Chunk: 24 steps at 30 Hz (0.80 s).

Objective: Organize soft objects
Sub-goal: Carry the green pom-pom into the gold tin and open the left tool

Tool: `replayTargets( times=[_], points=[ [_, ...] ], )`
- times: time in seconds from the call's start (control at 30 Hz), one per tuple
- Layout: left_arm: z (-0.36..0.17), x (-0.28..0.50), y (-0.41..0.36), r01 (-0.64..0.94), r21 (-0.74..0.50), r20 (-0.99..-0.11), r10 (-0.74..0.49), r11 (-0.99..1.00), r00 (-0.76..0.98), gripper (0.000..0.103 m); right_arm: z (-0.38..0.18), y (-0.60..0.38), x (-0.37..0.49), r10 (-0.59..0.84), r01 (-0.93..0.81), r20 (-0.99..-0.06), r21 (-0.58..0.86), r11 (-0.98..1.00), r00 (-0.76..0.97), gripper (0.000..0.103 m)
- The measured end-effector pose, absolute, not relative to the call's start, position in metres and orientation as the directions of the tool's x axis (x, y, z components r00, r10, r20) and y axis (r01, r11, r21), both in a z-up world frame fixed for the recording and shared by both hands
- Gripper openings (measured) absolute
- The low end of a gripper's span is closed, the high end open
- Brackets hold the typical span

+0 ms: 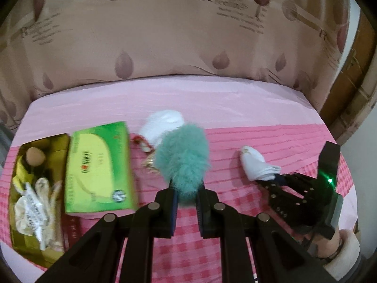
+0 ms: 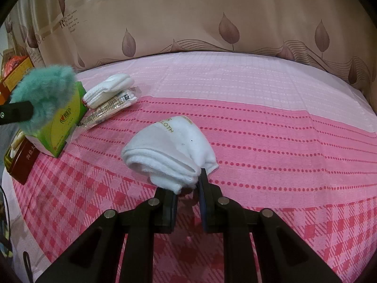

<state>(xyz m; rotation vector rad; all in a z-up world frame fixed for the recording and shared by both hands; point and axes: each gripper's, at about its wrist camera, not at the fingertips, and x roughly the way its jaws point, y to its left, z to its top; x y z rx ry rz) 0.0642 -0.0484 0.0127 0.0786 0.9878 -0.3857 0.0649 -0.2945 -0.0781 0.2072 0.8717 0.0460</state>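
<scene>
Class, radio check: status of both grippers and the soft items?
Left gripper shut on teal pompom. Right gripper shut on white sock. Green tissue box beside open box.

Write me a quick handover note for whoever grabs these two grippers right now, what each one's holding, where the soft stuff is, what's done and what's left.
Left gripper: shut on the teal pompom, lifted off the pink cloth.
Right gripper: shut on the edge of the folded white cloth, which rests on the pink cloth.
Yellow box at far left already holds several soft items; green tissue box sits beside it.
White folded item and a packet lie just beyond the tissue box.
Left: probably box the pompom, then both white pieces.
</scene>
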Motion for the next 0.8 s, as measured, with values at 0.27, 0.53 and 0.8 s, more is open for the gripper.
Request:
replayTargets(
  times=[0.27,0.53,0.8],
  points=[
    [0.022,0.071,0.01,0.243,-0.062,-0.82,-0.188,0.968,0.541,0.013,-0.079,-0.294,0.065,0.12,0.045,-0.756,0.194,0.98,0.644,0.015],
    [0.025,0.079,0.07,0.126,-0.021,-0.818,-0.09,0.992,0.568,0.013,-0.08,-0.294,0.065,0.116,0.045,-0.757,0.189,0.981,0.644,0.015],
    [0.02,0.092,0.119,0.019,0.011,-0.824,-0.001,1.0,0.567,0.013,-0.08,-0.294,0.065,0.115,0.044,-0.757,0.187,0.981,0.644,0.015]
  ],
)
